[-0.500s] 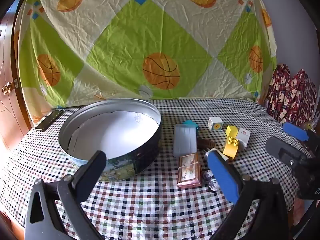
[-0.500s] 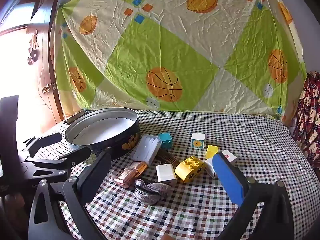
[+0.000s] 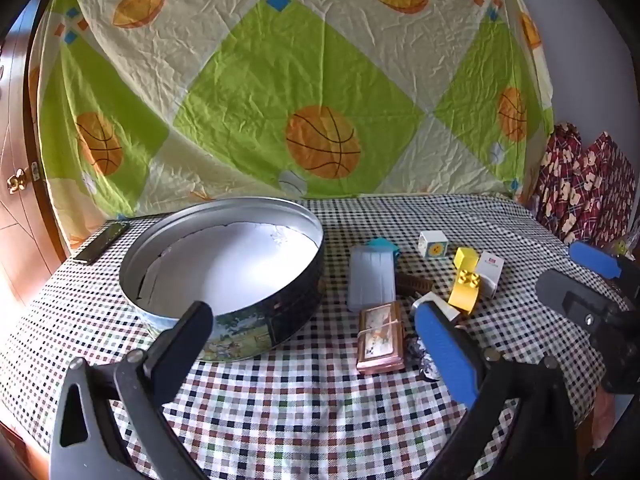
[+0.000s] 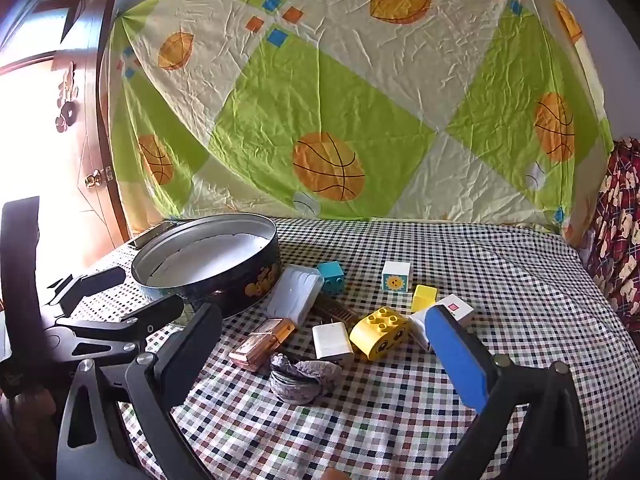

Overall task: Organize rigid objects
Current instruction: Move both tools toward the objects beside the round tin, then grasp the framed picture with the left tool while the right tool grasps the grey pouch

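Note:
A round metal tin (image 3: 224, 276) with a white paper lining stands open on the checkered tablecloth; it also shows at the left of the right wrist view (image 4: 208, 264). Right of it lie small objects: a pale blue case (image 3: 370, 276), a copper box (image 3: 380, 336), a yellow brick (image 4: 380, 332), a white charger (image 4: 332, 340), a teal brick (image 4: 331, 277), a sun cube (image 4: 396, 276) and a crumpled grey cloth (image 4: 300, 376). My left gripper (image 3: 316, 344) is open and empty, near the tin's front. My right gripper (image 4: 324, 344) is open and empty, short of the pile.
A dark phone (image 3: 102, 242) lies at the table's back left. A basketball-print sheet (image 3: 320, 80) hangs behind the table. Red patterned fabric (image 3: 584, 188) sits at the right. A wooden door (image 4: 80, 152) is at the left.

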`<state>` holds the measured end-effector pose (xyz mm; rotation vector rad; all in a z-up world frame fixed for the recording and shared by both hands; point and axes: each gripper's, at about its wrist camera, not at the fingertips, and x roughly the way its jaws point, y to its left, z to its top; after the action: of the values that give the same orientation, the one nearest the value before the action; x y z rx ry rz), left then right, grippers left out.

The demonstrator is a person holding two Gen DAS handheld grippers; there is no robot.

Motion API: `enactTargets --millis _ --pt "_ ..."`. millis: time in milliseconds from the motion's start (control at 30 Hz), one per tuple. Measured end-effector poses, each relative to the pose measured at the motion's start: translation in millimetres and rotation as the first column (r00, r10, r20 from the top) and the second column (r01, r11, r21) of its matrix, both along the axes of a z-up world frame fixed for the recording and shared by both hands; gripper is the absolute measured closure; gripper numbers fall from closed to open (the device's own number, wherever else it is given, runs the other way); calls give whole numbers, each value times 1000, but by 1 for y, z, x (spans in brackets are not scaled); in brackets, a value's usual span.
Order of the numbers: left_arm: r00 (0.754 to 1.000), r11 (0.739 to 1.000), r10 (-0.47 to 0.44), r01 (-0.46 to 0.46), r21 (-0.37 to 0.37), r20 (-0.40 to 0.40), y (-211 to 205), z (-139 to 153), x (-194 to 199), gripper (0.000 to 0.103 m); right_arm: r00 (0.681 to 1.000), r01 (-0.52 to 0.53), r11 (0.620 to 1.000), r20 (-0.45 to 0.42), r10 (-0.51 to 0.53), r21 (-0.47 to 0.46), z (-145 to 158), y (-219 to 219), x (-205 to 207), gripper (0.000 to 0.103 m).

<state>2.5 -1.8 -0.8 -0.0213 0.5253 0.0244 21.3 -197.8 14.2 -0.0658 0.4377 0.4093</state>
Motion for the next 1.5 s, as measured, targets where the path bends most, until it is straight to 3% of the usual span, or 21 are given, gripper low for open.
enactTargets --millis 1500 --pt "999 1000 -4 5 27 -32 -11 -22 7 0 998 26 999 -54 -24 42 -23 -17 13 0"
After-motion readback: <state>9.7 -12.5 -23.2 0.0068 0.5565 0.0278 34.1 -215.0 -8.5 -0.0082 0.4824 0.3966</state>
